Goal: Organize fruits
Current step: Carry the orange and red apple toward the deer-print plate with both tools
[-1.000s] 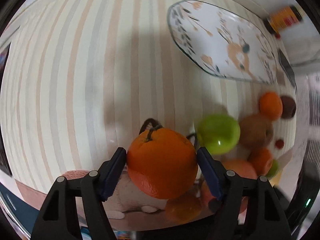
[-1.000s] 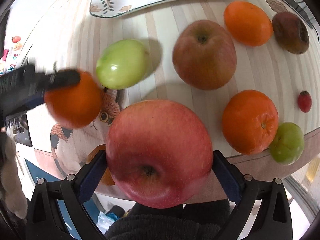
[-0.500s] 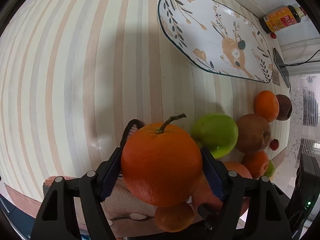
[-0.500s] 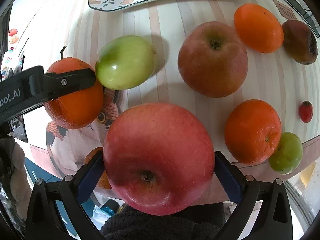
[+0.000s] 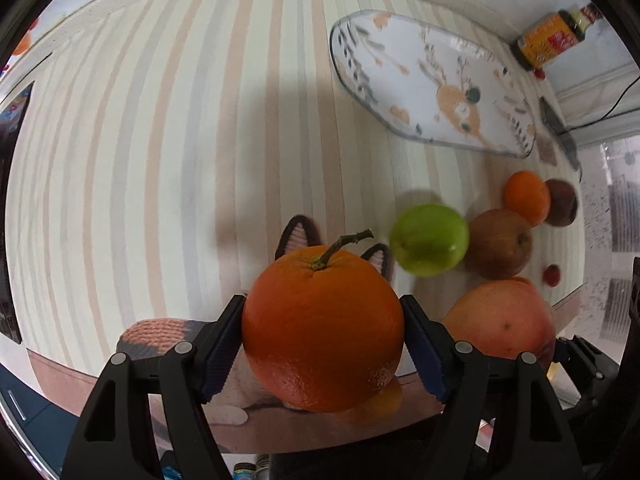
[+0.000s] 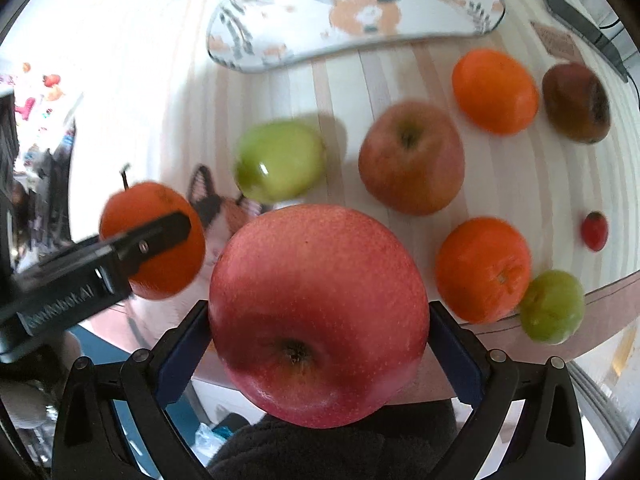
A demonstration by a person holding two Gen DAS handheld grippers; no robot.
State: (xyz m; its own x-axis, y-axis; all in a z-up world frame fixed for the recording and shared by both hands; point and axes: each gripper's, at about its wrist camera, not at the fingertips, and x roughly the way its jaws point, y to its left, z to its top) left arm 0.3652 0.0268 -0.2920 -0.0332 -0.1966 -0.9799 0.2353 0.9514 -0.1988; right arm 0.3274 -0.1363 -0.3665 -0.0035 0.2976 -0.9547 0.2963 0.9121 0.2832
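My left gripper (image 5: 322,336) is shut on a big orange (image 5: 322,330) with a stem, held above the striped tablecloth (image 5: 160,152) near its front edge. My right gripper (image 6: 318,332) is shut on a large red apple (image 6: 318,312), also lifted off the table. In the right wrist view the orange (image 6: 160,240) and the left gripper's finger hang at left. On the cloth lie a green apple (image 6: 280,160), a brownish-red apple (image 6: 412,158), two mandarins (image 6: 494,90) (image 6: 482,268), a dark fruit (image 6: 576,102), a small green fruit (image 6: 550,306) and a tiny red fruit (image 6: 595,231).
A long patterned oval platter (image 5: 432,84) lies at the back right with nothing on it. A yellow-labelled bottle (image 5: 554,36) lies beyond it. A cat-shaped mat (image 5: 300,236) pokes out under the orange. The table's front edge runs just below both grippers.
Both grippers have risen a little with their fruit, so the table looks farther away. The orange and the red apple stay clamped. The fruit on the cloth has not moved.
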